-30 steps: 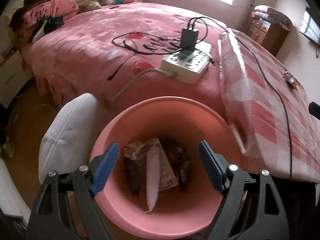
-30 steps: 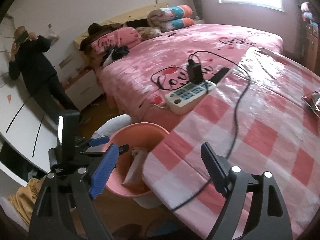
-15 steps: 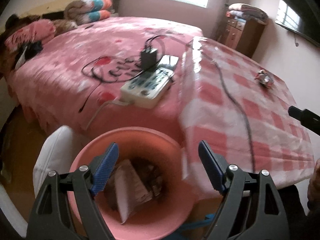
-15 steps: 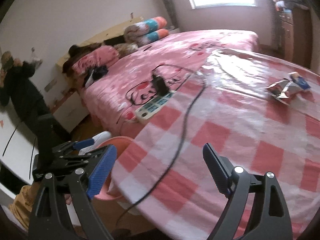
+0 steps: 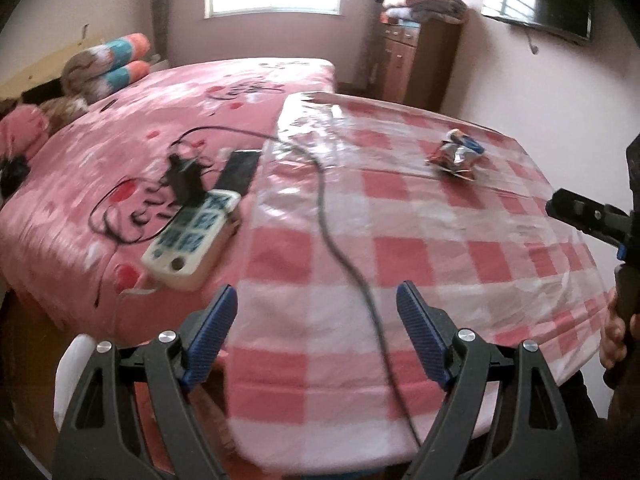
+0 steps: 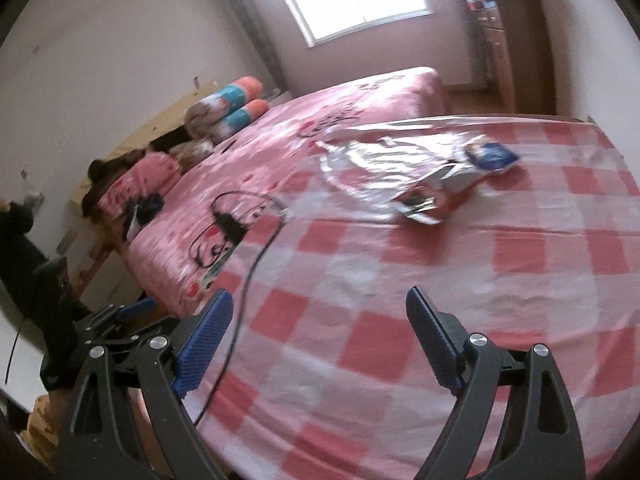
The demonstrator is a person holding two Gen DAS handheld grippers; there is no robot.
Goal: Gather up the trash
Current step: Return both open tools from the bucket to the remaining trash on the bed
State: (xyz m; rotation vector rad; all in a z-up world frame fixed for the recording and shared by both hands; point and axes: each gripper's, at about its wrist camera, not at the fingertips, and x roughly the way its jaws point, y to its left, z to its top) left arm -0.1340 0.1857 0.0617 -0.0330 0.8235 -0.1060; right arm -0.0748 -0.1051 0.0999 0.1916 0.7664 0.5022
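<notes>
A crumpled silver snack wrapper with blue and red print [image 5: 456, 156] lies on the far part of the pink checked table [image 5: 400, 256]; it also shows in the right wrist view [image 6: 452, 184]. My left gripper [image 5: 316, 332] is open and empty over the table's near edge. My right gripper [image 6: 318, 338] is open and empty above the table, well short of the wrapper; it also shows at the right edge of the left wrist view [image 5: 580, 216]. The pink bin is out of view.
A black cable [image 5: 340, 240] runs across the table to a white power strip [image 5: 192, 244] with a black charger on the pink bed [image 5: 140, 132]. A phone [image 5: 240, 168] lies beside it. A wooden cabinet [image 5: 416, 64] stands at the far wall.
Both grippers have swung up and right from the pink bin toward the table. The bin has left both views and the wrapper now appears closer in the right wrist view.
</notes>
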